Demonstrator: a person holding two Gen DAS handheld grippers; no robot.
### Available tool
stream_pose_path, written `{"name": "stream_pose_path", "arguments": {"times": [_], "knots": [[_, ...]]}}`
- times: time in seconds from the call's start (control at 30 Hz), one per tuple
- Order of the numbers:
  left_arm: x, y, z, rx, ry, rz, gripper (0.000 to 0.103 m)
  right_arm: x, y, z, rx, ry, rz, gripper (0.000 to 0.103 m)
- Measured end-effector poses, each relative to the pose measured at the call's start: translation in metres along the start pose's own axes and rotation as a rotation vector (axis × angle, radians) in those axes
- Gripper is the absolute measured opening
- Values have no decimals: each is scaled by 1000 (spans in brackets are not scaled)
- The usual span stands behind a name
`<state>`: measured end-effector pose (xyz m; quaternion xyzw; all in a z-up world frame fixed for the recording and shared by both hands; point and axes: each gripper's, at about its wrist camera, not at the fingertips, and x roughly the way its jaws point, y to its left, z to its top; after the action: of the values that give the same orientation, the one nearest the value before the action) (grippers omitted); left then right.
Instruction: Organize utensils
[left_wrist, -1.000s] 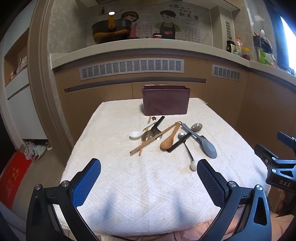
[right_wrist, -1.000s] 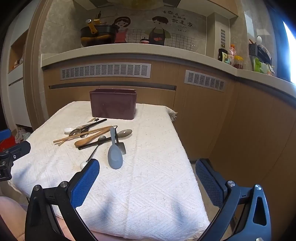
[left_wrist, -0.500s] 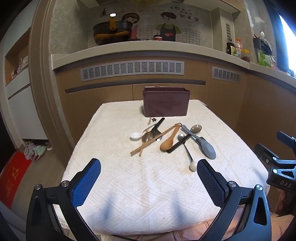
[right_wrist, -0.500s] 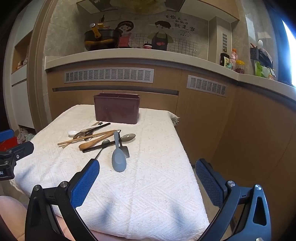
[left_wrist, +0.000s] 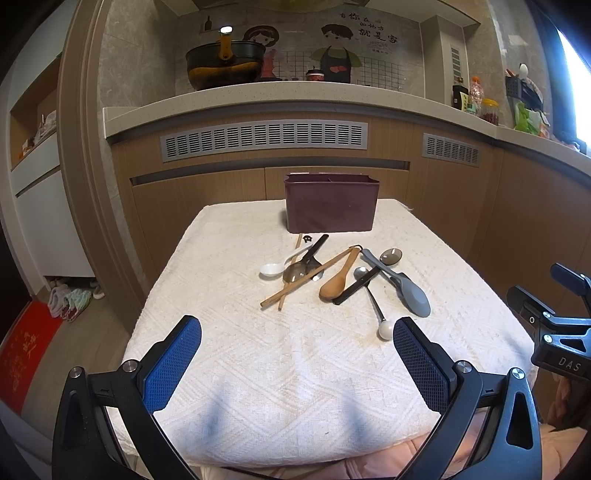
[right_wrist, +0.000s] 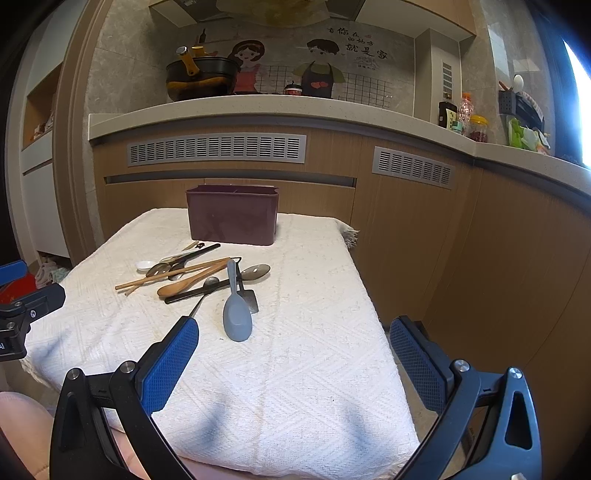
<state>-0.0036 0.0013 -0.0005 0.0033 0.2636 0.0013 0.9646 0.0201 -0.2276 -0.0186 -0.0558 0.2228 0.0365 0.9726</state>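
Both the left gripper (left_wrist: 297, 354) and right gripper (right_wrist: 294, 352) hang spread wide, empty. The maroon caddy's (left_wrist: 331, 204) inside is hidden; the piled utensils (left_wrist: 343, 277) overlap confusingly.

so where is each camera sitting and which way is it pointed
Left wrist: sits on the left gripper over the near table edge, facing the utensil pile and the maroon holder straight ahead; its own open blue-padded fingers show, with the right gripper at the right edge.
Right wrist: sits on the right gripper, further right, facing the table's right side; its open fingers show, with the left gripper at the left edge.
Shared: holder, grey rice paddle, wooden spoon, white cloth.
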Motion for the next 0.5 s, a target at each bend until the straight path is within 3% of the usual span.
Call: {"name": "stream_pose_path", "arguments": {"times": [0.5], "knots": [[-2, 1, 0, -1, 1, -2, 103, 2, 0, -1, 3, 11, 3, 103]]}}
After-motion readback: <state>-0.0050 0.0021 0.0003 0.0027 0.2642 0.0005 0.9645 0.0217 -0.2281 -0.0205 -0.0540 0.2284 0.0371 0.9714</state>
